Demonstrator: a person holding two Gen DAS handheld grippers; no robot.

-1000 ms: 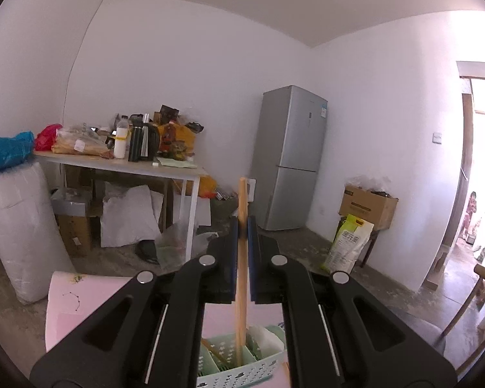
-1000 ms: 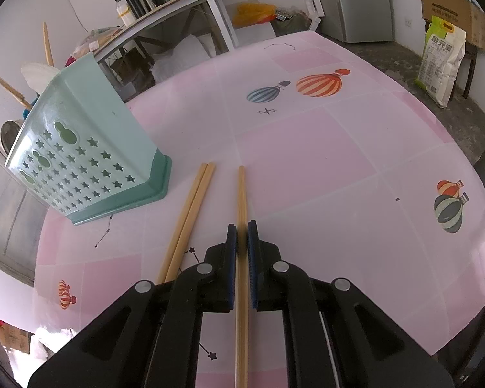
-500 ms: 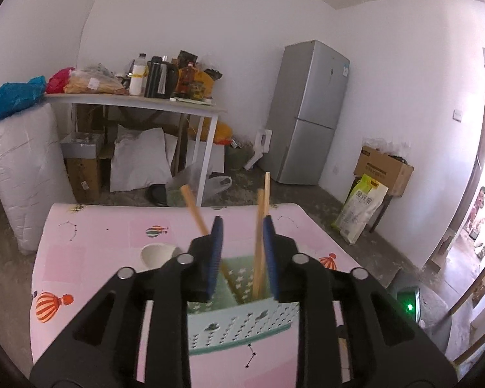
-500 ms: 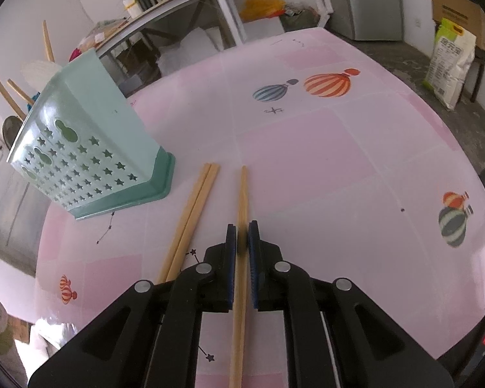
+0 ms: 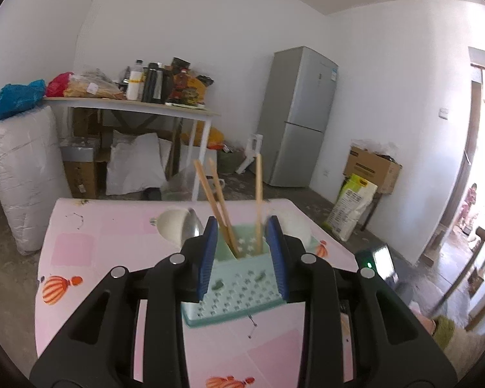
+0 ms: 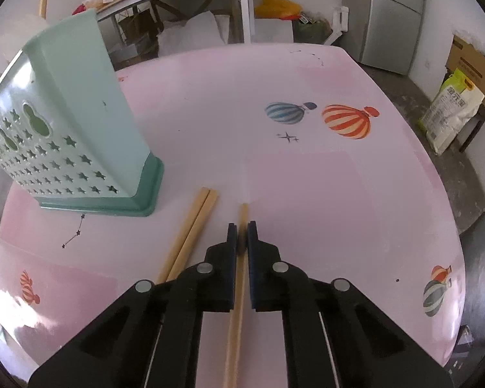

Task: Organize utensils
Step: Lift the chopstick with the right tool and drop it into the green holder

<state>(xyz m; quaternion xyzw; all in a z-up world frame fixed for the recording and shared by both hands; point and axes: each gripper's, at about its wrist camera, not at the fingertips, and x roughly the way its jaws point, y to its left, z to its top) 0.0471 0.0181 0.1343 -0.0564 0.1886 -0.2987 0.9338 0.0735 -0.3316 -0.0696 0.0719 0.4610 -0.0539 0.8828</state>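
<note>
A second ago the left gripper [image 5: 242,252] pinched an upright chopstick above the holder; now that stick stands free in the mint utensil holder [image 5: 239,286] at lower centre, beside two leaning ones. Its jaws are opening, part-way apart, nothing pressed between them. The right gripper [image 6: 242,236], as before, is clamped tight on a single chopstick [image 6: 239,278] at bottom centre, a loose pair of chopsticks [image 6: 190,231] lying just left on the pink table [image 6: 307,177].

Two black handheld grippers

Left gripper [image 5: 242,252], right gripper [image 6: 241,241] — matte black angular arms, blue pads [image 5: 208,258], round silver screws [image 6: 204,268].
</note>
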